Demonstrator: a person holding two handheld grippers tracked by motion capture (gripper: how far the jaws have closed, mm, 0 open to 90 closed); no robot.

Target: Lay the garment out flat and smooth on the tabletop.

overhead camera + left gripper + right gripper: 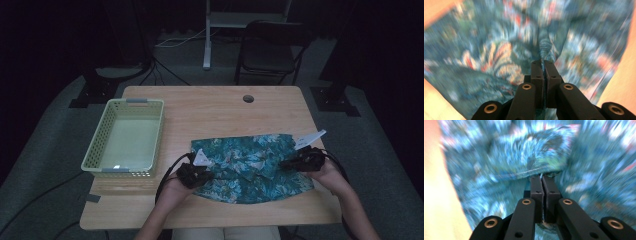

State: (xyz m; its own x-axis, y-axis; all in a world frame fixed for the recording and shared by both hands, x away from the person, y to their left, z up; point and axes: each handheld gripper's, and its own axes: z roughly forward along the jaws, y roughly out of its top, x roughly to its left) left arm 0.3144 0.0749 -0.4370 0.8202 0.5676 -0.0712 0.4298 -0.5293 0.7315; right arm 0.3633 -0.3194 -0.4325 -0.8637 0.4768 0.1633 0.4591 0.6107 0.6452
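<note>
Sitting left of the cloth (pixel 250 165): basket (pixel 102 145).

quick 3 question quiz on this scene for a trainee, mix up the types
1. True or false: the basket holds folded cloth.
2. Multiple choice: the left tongs are A) open above the table, B) shut on the cloth, C) resting in the basket.
3. Fill in: the basket sits to the ____ of the cloth in the high view.

Key
1. False. The basket looks empty.
2. B. Both the left tongs and the right tongs are closed on a fold of the floral cloth.
3. Left.
</note>
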